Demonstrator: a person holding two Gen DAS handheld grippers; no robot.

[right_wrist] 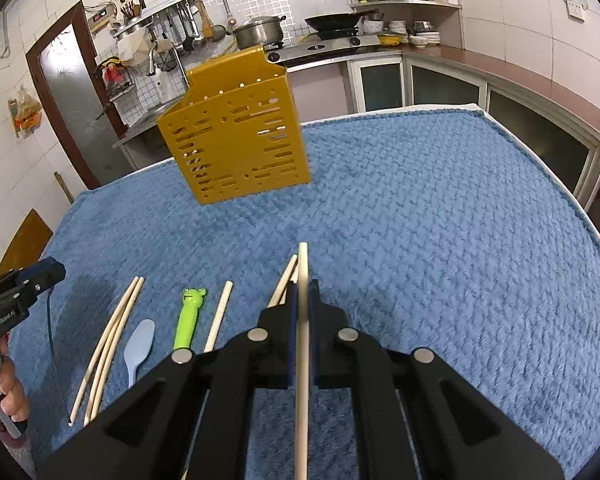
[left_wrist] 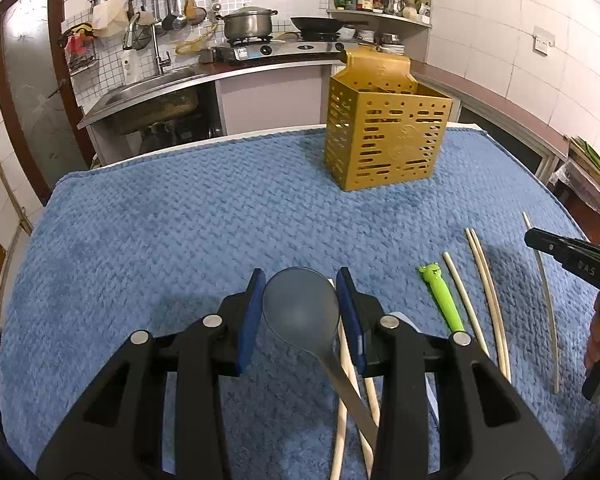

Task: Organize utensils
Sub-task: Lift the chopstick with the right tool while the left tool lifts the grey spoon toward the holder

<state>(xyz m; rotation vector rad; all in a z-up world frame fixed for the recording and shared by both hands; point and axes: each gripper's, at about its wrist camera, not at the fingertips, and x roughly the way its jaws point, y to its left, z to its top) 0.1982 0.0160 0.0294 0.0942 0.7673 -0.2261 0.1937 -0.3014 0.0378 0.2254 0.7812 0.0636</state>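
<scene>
The blue towel (left_wrist: 180, 220) covers the table, textured in a woven pattern; on its far part stands the yellow utensil holder (left_wrist: 384, 136), a perforated plastic box with slotted walls and a raised back plate (upright, open at the top). The left gripper (left_wrist: 300, 304) has its blue pads against both sides of a grey spoon (left_wrist: 300, 304), bowl forward, handle trailing back over loose chopsticks (left_wrist: 488, 300) lying near a green frog-headed utensil (left_wrist: 440, 292). The right gripper (right_wrist: 302, 292) is clamped fully on one pale chopstick (right_wrist: 302, 360), which projects forward past its tips.
</scene>
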